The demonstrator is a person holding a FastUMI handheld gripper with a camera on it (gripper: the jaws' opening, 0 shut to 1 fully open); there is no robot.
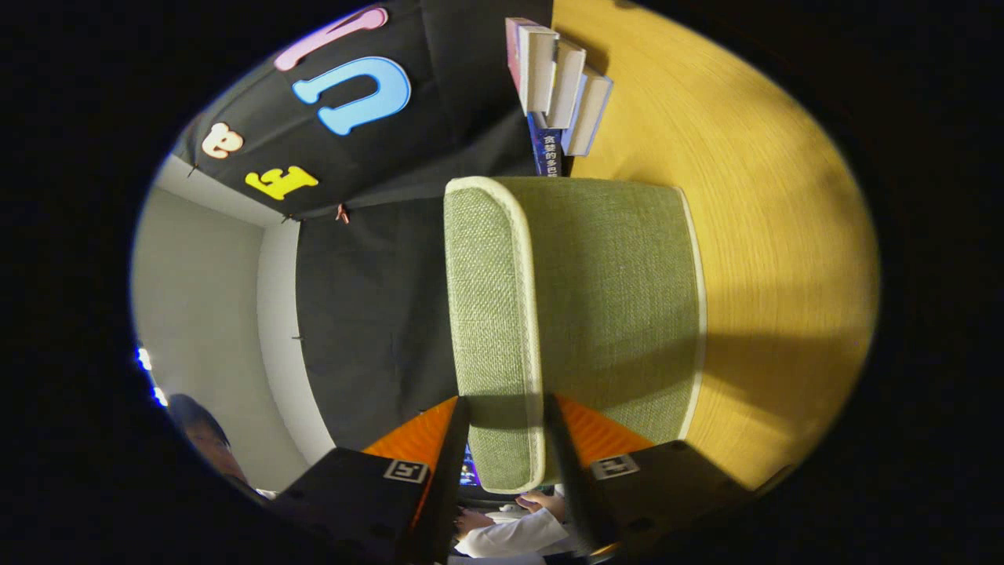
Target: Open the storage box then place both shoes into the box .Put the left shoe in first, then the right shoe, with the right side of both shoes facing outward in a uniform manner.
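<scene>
I count one green woven-fabric storage box (612,314) with pale trim, one stack of four upright books (558,82), one yellow wooden bench (769,235), and two fingers (451,447) straddling the box's rim.

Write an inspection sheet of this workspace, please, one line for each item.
Surface: wooden table, bare part in view.
Job's things: green fabric storage box on the table; its lid edge lies between the tool's fingers. Shoes: nothing seen.
Clutter: stack of books beyond the box.
Grippers: tool, one finger on each side of the lid edge; whether both press on it cannot be told.
Cables: nothing seen.
Surroundings: black cloth wall, white wall, a person's hand behind.
</scene>
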